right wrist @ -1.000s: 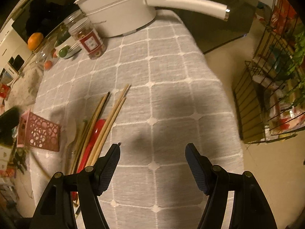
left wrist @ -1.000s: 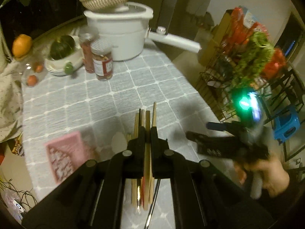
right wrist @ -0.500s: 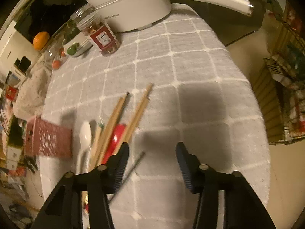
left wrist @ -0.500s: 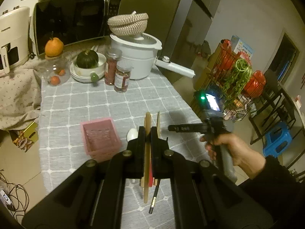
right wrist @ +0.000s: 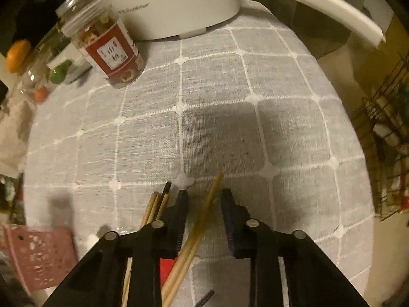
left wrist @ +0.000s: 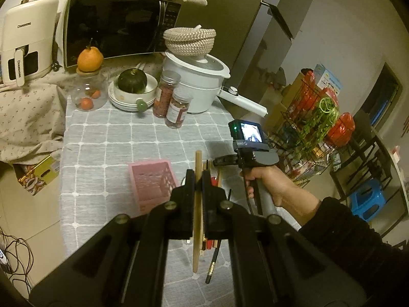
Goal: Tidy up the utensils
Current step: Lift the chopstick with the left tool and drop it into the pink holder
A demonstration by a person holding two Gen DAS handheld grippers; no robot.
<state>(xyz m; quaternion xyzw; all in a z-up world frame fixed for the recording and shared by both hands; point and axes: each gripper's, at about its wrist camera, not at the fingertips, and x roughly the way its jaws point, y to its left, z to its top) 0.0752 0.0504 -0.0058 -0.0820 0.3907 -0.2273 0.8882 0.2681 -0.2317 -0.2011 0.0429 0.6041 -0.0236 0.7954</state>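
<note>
My left gripper (left wrist: 198,179) is shut on a wooden chopstick (left wrist: 197,220) and holds it high above the table. Under it lie more wooden chopsticks, a red utensil (left wrist: 209,243) and a dark chopstick (left wrist: 213,263). A pink perforated basket (left wrist: 150,181) stands just left of the pile. My right gripper (right wrist: 204,199) is open and low over the pile, its jaws either side of a pair of wooden chopsticks (right wrist: 196,232). More sticks (right wrist: 153,207) and the red utensil (right wrist: 167,266) lie left of them. The basket (right wrist: 38,250) is at the far left.
A white pot (left wrist: 196,87) with a long handle (left wrist: 242,99), two spice jars (left wrist: 177,111), a bowl with a squash (left wrist: 133,84) and a glass jar (left wrist: 88,94) stand at the table's back. A wire rack (left wrist: 314,128) stands to the right beyond the table edge.
My left gripper has risen well above the table with the chopstick in it. My right gripper has moved down and left over the pile, now straddling two chopsticks.
</note>
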